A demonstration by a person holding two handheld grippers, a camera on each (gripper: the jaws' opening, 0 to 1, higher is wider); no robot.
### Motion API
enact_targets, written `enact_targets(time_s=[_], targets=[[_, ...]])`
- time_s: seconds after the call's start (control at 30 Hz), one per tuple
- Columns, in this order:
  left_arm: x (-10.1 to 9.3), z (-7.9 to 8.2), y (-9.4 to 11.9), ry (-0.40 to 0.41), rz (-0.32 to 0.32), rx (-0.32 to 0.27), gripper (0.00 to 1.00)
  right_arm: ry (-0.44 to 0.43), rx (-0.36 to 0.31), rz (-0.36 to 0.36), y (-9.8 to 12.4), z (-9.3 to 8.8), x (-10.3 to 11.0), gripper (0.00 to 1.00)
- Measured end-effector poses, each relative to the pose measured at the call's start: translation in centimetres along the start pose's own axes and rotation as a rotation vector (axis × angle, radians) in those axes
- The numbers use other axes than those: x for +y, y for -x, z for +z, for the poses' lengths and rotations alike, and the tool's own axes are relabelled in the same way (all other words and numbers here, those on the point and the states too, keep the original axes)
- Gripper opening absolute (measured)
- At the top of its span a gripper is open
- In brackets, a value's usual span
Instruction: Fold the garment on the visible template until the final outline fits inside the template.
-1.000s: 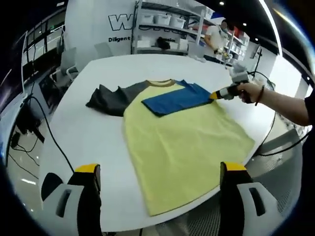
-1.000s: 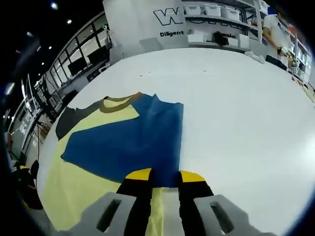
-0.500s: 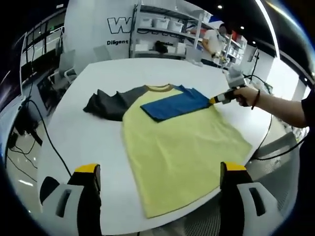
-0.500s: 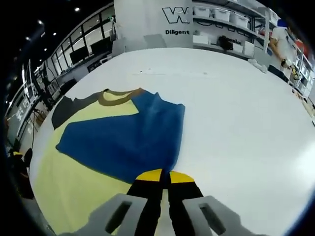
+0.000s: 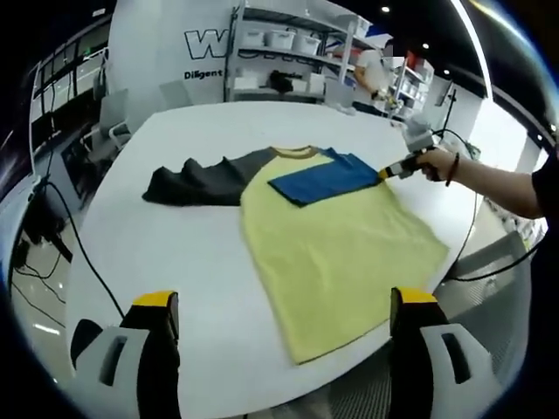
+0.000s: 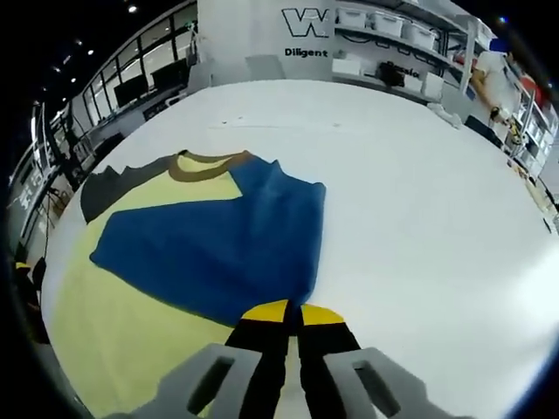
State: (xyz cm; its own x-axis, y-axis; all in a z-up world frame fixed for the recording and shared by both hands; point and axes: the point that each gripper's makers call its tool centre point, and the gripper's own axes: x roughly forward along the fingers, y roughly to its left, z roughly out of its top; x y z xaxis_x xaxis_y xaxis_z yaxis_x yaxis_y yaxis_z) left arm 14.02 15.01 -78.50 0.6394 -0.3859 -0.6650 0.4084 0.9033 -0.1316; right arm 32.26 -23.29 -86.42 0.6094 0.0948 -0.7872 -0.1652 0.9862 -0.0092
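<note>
left gripper view: looked from beyond the table point(image 5: 175, 262) edge, far back
right gripper view: sat low, close; both shared the shirt point(image 6: 140, 288)

A big round white table point(image 5: 183, 253) carries it all. Flat on top lies the yellow shirt point(image 5: 341, 253), blue sleeve point(image 6: 218, 253) folded across the chest, dark grey sleeve point(image 5: 196, 179) stretched out sideways, hem near the table's edge.

soft matt yellow cloth T-shirt point(image 5: 336, 244) with blue point(image 6: 218, 249) and dark grey sleeves point(image 5: 196, 179), smooth, faintly glossy white round table point(image 5: 175, 262), grey plastic gripper jaws with yellow tips
</note>
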Motion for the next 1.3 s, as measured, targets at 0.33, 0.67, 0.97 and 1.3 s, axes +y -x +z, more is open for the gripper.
enact_targets(time_s=[0.33,0.67,0.97,1.3], targets=[[0.3,-0.4,-0.1,-0.005,0.003,0.016,0.99,-0.010,0.014,-0.022,0.3,-0.3,-2.4,0.00],[0.8,-1.0,-0.4,-0.008,0.012,0.034,0.98,-0.040,0.009,-0.037,0.1,-0.2,-4.4,0.00],[2.2,-0.4,-1.0,-0.010,0.040,0.029,0.96,-0.020,0.013,-0.067,-0.1,0.1,-5.8,0.00],[5.0,1.9,-2.4,0.031,0.108,-0.047,0.89,-0.206,-0.175,0.034,1.2,3.0,-4.3,0.24]])
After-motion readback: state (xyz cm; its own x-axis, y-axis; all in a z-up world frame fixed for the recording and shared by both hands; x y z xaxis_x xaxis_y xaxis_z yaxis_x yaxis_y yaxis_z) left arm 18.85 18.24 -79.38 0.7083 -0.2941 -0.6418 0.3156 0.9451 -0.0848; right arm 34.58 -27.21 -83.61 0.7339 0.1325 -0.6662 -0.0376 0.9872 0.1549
